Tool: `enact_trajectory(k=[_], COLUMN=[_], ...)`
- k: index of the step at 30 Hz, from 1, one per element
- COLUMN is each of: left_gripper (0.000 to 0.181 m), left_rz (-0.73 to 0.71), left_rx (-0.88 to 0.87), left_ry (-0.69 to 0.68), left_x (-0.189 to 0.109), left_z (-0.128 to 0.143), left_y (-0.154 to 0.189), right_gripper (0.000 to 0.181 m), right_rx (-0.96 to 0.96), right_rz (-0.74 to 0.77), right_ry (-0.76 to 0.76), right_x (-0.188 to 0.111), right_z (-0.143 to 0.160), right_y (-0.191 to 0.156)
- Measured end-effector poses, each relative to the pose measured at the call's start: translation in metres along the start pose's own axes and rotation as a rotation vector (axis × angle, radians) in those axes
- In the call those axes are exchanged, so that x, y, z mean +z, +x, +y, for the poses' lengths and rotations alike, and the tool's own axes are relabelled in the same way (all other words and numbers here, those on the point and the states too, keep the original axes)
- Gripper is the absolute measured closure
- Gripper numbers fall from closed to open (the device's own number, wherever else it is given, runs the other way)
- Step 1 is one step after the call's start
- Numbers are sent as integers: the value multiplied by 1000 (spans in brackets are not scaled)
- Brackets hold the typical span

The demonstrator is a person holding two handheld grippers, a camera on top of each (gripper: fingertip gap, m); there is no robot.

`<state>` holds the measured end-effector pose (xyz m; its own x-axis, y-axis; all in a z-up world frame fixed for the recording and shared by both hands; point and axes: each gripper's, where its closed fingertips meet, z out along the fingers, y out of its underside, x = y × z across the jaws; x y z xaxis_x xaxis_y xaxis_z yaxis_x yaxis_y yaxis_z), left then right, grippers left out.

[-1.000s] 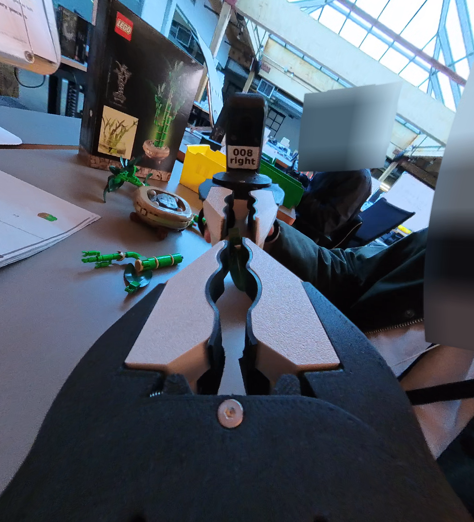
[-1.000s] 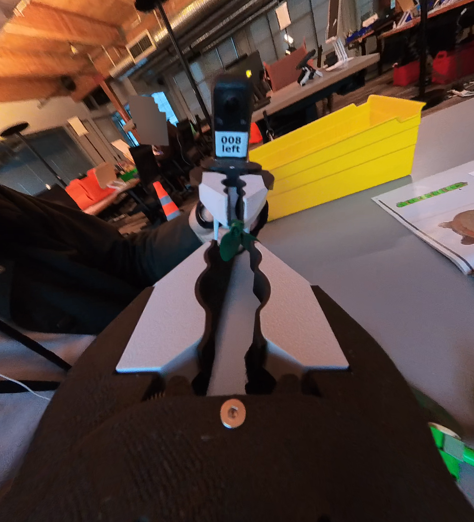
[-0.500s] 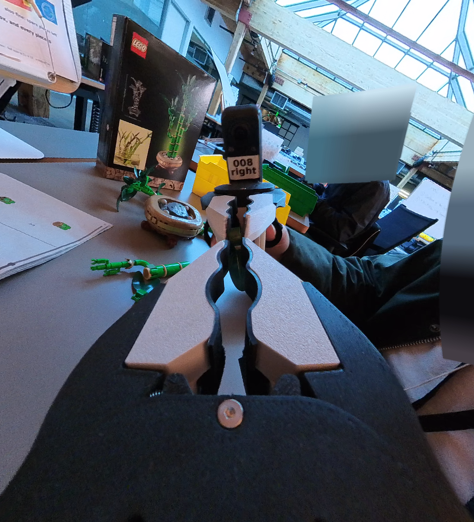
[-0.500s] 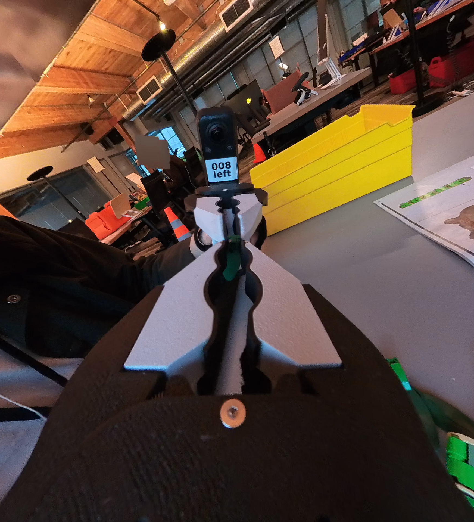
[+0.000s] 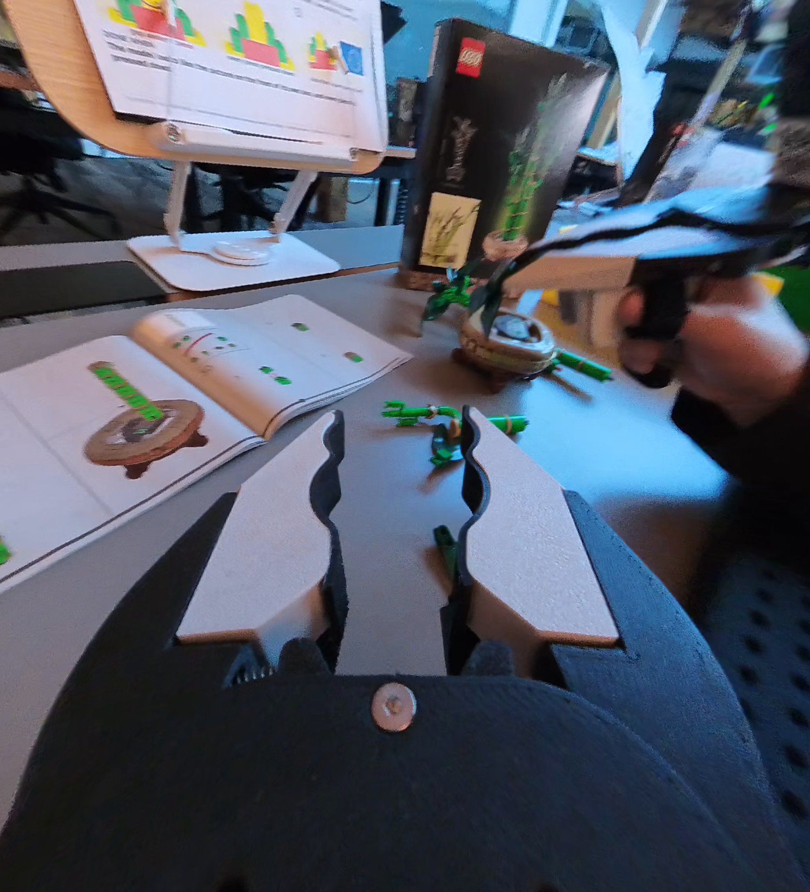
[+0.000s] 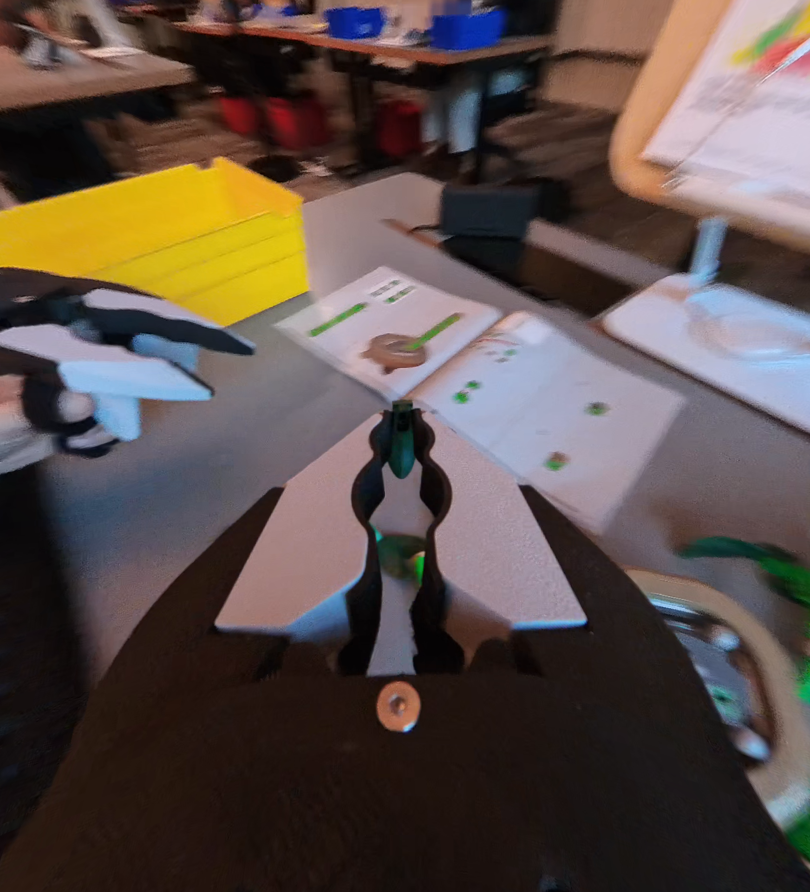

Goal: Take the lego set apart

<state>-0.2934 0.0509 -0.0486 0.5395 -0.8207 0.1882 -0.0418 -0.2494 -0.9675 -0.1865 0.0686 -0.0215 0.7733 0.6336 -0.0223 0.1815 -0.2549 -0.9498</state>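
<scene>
My left gripper [image 5: 403, 425] is open and empty, low over the grey table [image 5: 384, 579]. A small green piece [image 5: 445, 543] lies on the table against its right finger. Green bamboo stalk pieces [image 5: 441, 417] lie just beyond the fingertips. My right gripper [image 6: 400, 417] is shut on a dark green leaf [image 6: 400, 451]. In the left wrist view the right gripper [image 5: 507, 270] holds that leaf [image 5: 485, 299] above the round tan pot base [image 5: 504, 345]. The left gripper [image 6: 227, 369] shows open at the left of the right wrist view.
An open instruction booklet [image 5: 176, 386] lies left. A leafy sprig [image 5: 446, 294] and the set's black box [image 5: 499, 145] stand behind the pot. A document stand [image 5: 229, 256] is at the back. A yellow bin [image 6: 152, 241] sits far left. The pot base [image 6: 731, 675] is near right. The gap from one gripper's tips to the other's is roughly 12 cm.
The two grippers, which held one green piece between them, have come apart. The left has opened and swung down toward the table. The right keeps the leaf and has moved over the pot.
</scene>
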Motion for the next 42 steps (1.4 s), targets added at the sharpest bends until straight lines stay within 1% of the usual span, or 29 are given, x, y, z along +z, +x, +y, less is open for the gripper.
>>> enact_trajectory(k=[2,4,7,10,13,20,23,25,28,30,32,36,42], left_gripper=[134,135,135,135,135,135,132,133,133,133,134,128,129], left_rz=[-54,-70,-114,-156,-187,-213,-257,-355,-604,-754,-830,-850,-873], left_rx=[42,76,90,99,108,118,131,168,280,390,464,461,480], left_ry=[-19,-39,-73,-95,-118,-160,-201,-261,-422,-494,-540,-541,-526], left_x=[2,5,8,9,9,11,13,12,1,-6,-6,0,-3], left_z=[4,7,14,18,22,29,31,29,27,19,14,10,6], left_y=[-4,-3,-7,-13,-18,-21,-28,-42,-72,-86,-91,-92,-94], right_gripper=[175,175,175,175,175,175,175,175,175,175,175,174,175], right_rx=[-50,-60,-73,-136,-142,-158,-163,-161,-162,-165,-162,-166,-168], right_rz=[122,161,221,334,382,408,407,404,401,403,398,398,397], right_ry=[32,51,34,-15,-36,-61,-71,-75,-74,-67,-65,-68,-60], right_x=[-8,-10,-9,-9,-10,-9,-8,-7,-6,-6,-6,-4,-5], right_z=[-10,-14,-11,-3,2,6,8,10,11,10,11,13,11], right_y=[7,4,8,24,33,38,38,38,39,40,40,41,42])
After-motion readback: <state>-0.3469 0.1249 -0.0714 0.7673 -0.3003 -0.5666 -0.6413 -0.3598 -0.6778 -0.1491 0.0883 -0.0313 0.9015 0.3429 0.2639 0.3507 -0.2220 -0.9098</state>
